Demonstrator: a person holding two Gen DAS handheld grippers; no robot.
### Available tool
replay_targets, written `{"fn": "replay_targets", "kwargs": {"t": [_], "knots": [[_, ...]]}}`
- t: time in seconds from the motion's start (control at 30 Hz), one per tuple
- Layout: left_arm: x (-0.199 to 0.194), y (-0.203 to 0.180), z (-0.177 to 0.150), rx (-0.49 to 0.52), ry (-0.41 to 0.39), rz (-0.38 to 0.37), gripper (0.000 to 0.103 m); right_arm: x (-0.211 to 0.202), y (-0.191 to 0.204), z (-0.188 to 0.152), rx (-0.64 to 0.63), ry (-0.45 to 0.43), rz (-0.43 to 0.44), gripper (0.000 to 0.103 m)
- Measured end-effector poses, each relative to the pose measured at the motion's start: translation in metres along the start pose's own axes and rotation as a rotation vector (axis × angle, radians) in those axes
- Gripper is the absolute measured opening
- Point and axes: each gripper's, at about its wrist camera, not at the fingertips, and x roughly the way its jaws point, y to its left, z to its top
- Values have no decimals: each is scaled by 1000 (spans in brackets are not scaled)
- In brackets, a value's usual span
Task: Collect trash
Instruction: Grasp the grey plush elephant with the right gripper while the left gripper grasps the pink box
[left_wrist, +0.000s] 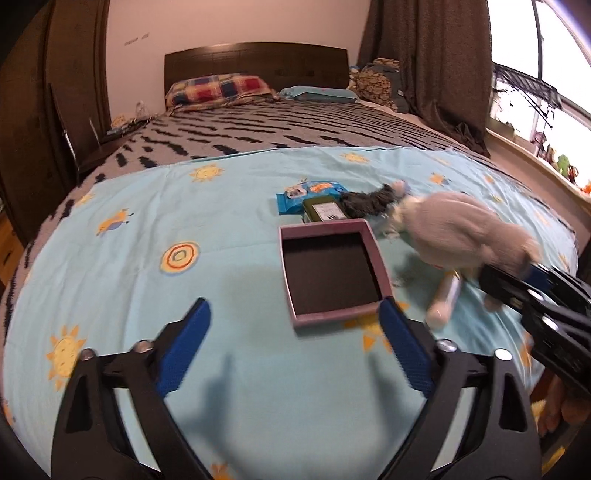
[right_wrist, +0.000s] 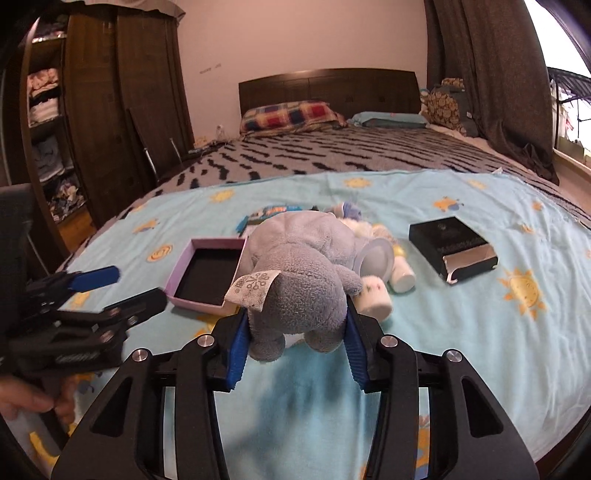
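A grey plush elephant (right_wrist: 295, 266) is clamped between the blue pads of my right gripper (right_wrist: 295, 332), held just above the light blue bedspread (right_wrist: 443, 332). It also shows blurred in the left wrist view (left_wrist: 461, 229). An open pink box (left_wrist: 330, 271) with a dark inside lies on the bedspread, just ahead of my left gripper (left_wrist: 295, 325), which is open and empty. The box also shows in the right wrist view (right_wrist: 207, 273). A blue wrapper (left_wrist: 310, 194), a dark green packet (left_wrist: 325, 210) and a white tube (left_wrist: 445, 299) lie beyond and beside the box.
A black box (right_wrist: 452, 249) lies on the bedspread to the right. A grey fuzzy item (left_wrist: 369, 201) lies behind the pink box. Pillows (right_wrist: 291, 116) and a headboard stand at the far end. A wardrobe (right_wrist: 110, 110) stands left, curtains and window right.
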Motion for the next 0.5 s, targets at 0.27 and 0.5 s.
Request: {"fn": "replay_targets", "kwargs": {"t": [0.27, 0.5], "knots": [[48, 12, 14, -56, 86, -42, 31, -2, -8, 2, 1, -21, -15, 46], [42, 5, 8, -42, 72, -65, 1, -15, -9, 2, -10, -38, -39, 46]]}}
